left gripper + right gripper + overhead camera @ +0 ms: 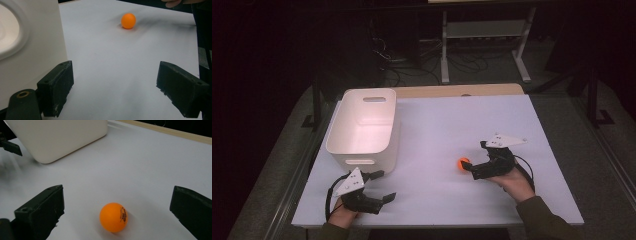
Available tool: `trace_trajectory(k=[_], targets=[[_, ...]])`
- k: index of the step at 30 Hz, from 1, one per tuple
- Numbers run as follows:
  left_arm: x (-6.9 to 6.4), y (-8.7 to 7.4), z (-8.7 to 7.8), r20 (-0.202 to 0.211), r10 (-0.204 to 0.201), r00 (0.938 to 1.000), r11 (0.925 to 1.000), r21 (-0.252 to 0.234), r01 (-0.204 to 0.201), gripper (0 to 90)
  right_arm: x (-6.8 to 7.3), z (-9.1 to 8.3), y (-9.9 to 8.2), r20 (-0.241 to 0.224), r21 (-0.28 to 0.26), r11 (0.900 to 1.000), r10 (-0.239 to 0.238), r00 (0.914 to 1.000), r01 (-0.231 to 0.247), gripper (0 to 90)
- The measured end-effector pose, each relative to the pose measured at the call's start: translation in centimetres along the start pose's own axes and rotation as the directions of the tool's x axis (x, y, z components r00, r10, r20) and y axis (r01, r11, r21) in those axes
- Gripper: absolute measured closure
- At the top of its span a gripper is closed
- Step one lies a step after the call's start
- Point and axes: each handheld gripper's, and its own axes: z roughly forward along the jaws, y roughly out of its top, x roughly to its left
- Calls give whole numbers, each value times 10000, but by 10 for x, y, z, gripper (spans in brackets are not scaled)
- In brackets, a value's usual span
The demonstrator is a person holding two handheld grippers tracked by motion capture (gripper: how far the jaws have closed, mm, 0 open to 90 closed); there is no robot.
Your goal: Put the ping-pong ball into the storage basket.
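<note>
The orange ping-pong ball [113, 217], light, smooth and roll-prone, sits between the right gripper [117, 212]'s wide jaws; grip its middle.

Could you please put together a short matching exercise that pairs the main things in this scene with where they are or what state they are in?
Things:
1. orange ball
2. white bin
3. left gripper
4. right gripper

Descriptions:
A. open, by the table's near edge, just in front of the bin
B. stands empty on the left side of the table
C. lies on the table between two open jaws
D. open, its jaws either side of the ball

Pairs: 1-C, 2-B, 3-A, 4-D
</note>
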Motion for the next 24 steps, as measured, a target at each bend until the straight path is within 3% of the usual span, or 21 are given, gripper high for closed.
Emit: trace_trajectory(k=[24], targets=[[0,0,0,-4,22,10000,10000,-26,-22,140,2,17,11,-163,23,10000,-54,9999,55,0]])
